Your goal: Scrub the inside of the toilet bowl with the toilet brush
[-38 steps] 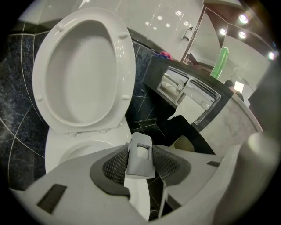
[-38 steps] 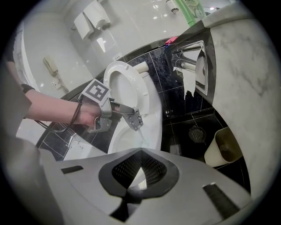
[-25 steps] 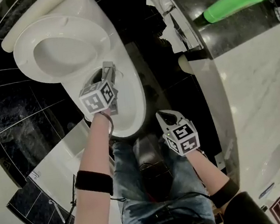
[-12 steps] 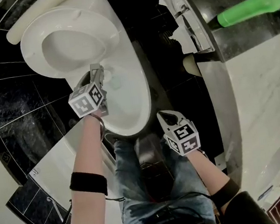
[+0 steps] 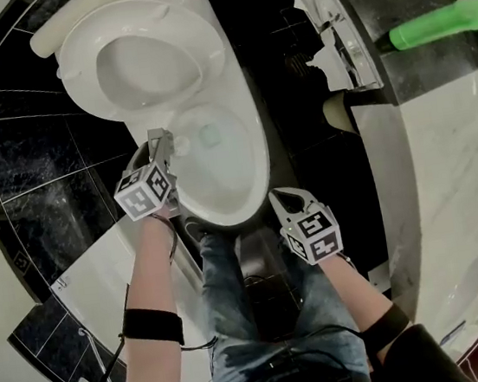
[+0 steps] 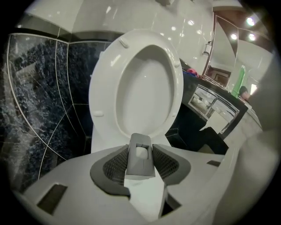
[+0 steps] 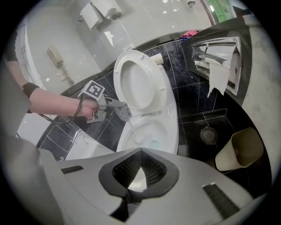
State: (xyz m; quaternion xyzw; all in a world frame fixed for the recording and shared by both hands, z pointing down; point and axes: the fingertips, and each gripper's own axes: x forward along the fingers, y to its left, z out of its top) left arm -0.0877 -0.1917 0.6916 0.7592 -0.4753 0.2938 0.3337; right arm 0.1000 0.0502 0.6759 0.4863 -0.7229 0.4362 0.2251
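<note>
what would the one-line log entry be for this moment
left gripper: shut on toilet brush | toilet brush: head down in toilet bowl | right gripper: shut, empty, clear of bowl | toilet seat: raised

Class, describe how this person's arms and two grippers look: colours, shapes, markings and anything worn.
The left gripper and right gripper are pale grey, with dark mesh-textured pads inside pointed tongs. Each carries a white cube printed with black square markers. The forearms are bare, each with a black band near the elbow.
</note>
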